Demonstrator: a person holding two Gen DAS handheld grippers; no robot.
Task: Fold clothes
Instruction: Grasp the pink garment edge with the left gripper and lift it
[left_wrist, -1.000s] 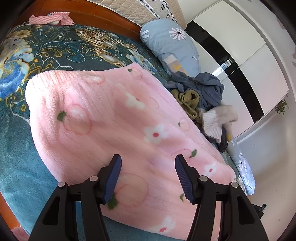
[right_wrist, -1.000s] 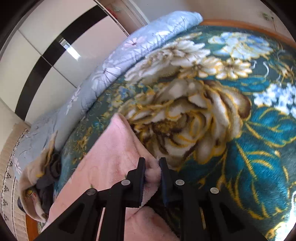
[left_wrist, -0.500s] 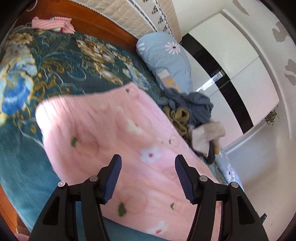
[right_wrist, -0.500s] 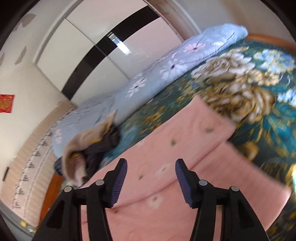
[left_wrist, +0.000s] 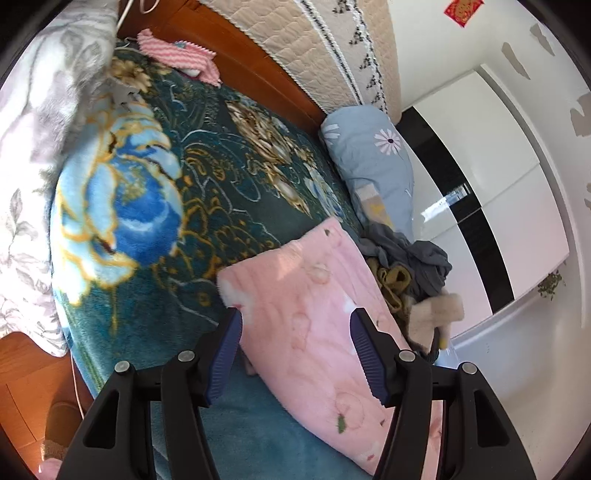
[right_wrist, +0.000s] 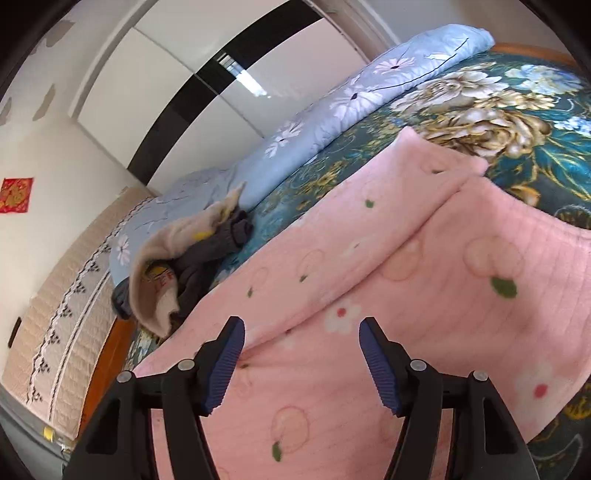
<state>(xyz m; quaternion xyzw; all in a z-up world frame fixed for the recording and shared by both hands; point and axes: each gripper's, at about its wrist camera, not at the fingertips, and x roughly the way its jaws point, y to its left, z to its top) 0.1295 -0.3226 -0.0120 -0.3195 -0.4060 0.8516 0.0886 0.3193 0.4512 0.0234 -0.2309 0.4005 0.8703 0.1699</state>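
Pink fleece garment (right_wrist: 424, 266) lies folded over once, lower right; both the left gripper (left_wrist: 295, 354) and right gripper (right_wrist: 301, 363) hover spread, empty. Probably another fold remains, plus the clothes pile (right_wrist: 192, 251) at centre left.

Each tool (left_wrist: 295, 349) (right_wrist: 301, 356) has black plastic arms, silver screws and ribbed dark-blue pads (left_wrist: 225, 354).
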